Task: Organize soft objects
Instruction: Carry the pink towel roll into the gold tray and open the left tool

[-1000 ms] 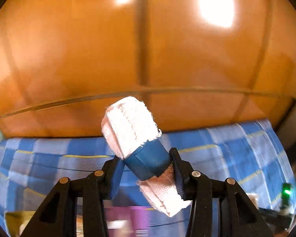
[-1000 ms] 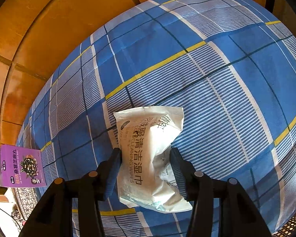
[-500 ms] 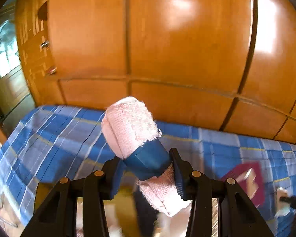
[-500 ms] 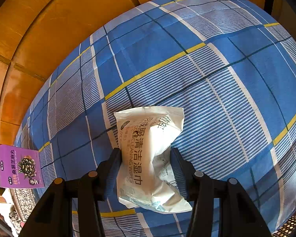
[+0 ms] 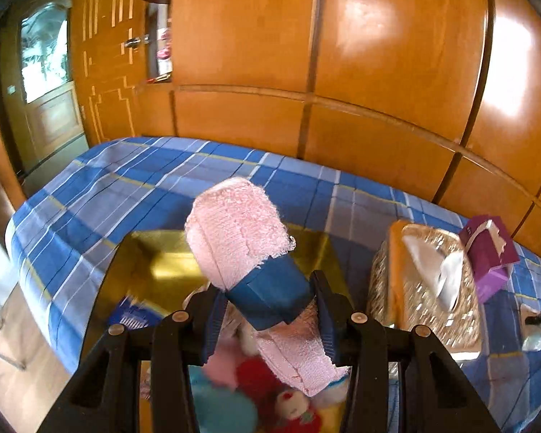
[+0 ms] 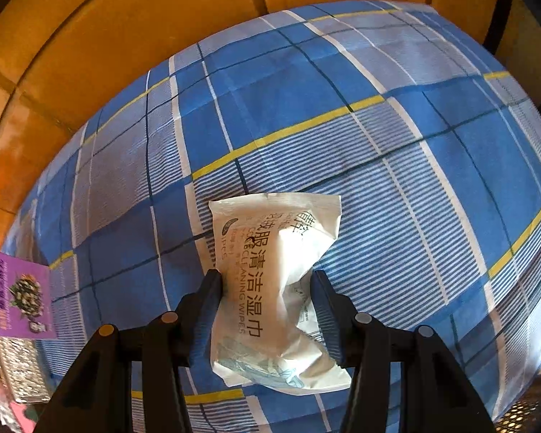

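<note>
Left gripper point(image 5: 267, 306) clamps fuzzy pink towel roll point(image 5: 238, 231) (blue band); right gripper point(image 6: 267, 303) pinches crinkly white wipes pack point(image 6: 274, 288).

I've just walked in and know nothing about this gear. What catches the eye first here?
The rolled pink towel with a blue paper band, pinched in the left hand-held gripper above a gold box of bright plush toys. The right hand-held gripper squeezes a crinkled white wet-wipes packet over the blue plaid bedsheet.
</note>
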